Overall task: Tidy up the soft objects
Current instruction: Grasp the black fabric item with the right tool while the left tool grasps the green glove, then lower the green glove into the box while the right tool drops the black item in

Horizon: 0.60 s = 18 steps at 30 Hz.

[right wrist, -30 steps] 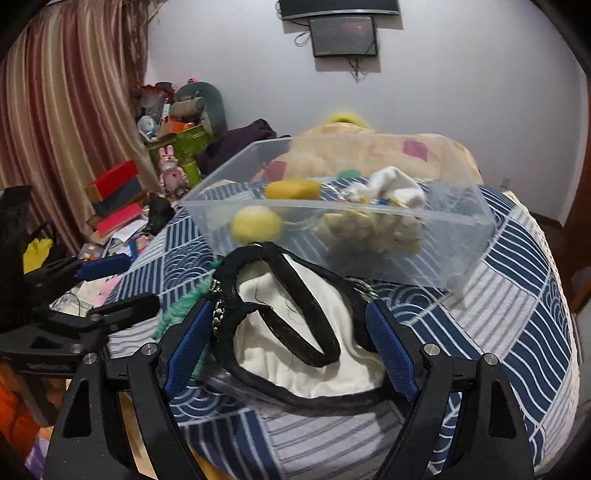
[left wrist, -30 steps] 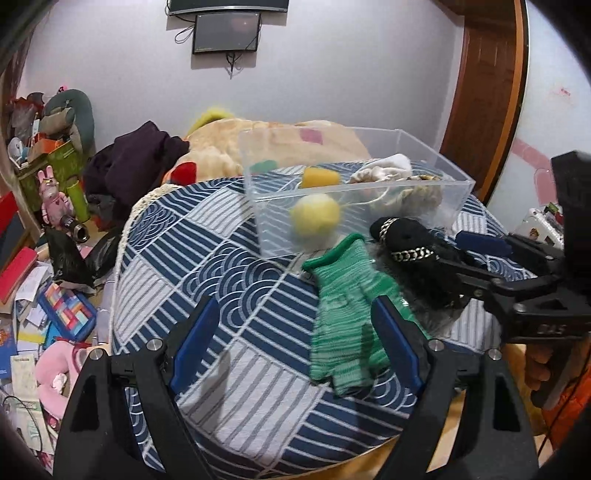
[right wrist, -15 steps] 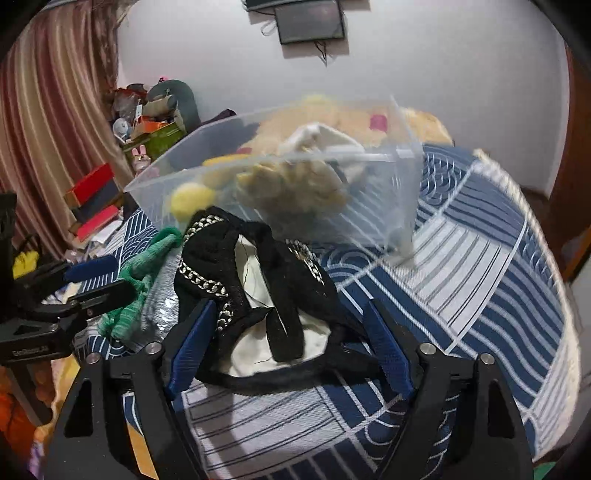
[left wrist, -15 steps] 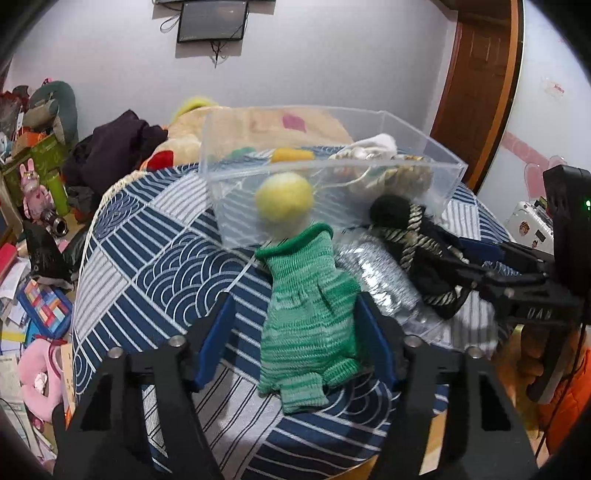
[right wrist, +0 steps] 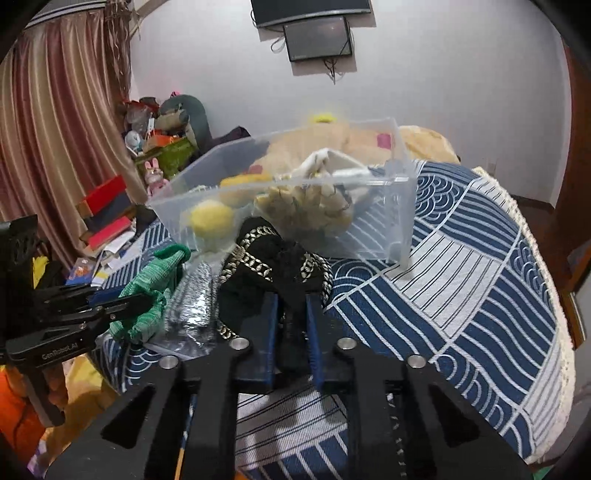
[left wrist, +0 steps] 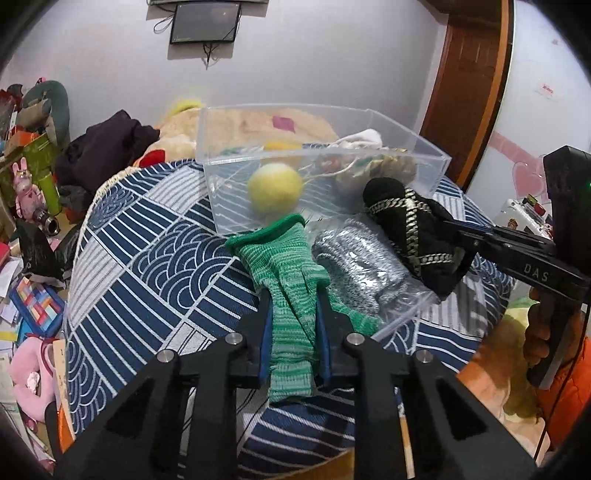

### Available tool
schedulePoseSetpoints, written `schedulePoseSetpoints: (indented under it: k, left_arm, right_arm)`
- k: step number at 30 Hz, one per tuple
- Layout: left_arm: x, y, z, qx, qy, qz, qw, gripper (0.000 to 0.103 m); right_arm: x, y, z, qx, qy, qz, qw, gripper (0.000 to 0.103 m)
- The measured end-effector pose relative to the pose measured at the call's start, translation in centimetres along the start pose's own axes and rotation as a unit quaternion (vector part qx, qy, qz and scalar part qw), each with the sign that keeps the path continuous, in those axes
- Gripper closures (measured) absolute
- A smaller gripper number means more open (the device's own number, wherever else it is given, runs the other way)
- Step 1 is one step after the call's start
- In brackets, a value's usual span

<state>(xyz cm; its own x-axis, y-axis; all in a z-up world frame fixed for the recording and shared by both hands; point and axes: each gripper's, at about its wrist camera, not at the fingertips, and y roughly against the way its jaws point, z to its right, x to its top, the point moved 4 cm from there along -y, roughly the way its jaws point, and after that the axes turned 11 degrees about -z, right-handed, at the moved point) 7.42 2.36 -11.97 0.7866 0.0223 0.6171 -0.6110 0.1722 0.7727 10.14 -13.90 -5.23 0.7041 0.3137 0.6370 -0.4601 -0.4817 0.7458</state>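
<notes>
Clamping the green knit glove (left wrist: 291, 295), the left gripper (left wrist: 291, 325) has its jaws together on the fingers, on the blue-patterned cloth (left wrist: 147, 258) just before the clear plastic bin (left wrist: 406, 136). From the right wrist, the right gripper (right wrist: 291, 325) pinches the black chain-trimmed pouch (right wrist: 273, 266) near the bin's front wall.

We see a screen (left wrist: 205, 23) mounted high on the pale wall, its cable dangling beneath. A brown wooden door (left wrist: 468, 79) stands at the right in the left wrist view. Striped curtains (right wrist: 55, 122) hang at the left in the right wrist view, with a stack of red and dark boxes (right wrist: 107, 214) below them. A pink toy rabbit (left wrist: 25, 184) stands among clutter on the floor, near a colourful checked book (left wrist: 36, 306). A heap of dark clothes (left wrist: 107, 144) lies beyond the blue patterned cloth (right wrist: 461, 266).
</notes>
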Motion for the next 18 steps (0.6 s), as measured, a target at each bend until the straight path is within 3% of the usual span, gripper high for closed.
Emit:
schedulePoseSetpoints:
  k: [10, 18]
  left_arm:
    - [1.7, 4.4, 0.7, 0.009, -0.015, 0.058, 0.9981, 0.084]
    - [3.7, 6.6, 0.1, 0.024, -0.019, 0.090, 0.9954, 0.084]
  right_arm:
    - [0.1, 2.9, 0.1, -0.010, 0.005, 0.039, 0.999, 0.095]
    - [2.2, 6.1, 0.0, -0.010, 0.007, 0.089, 0.996, 0.095]
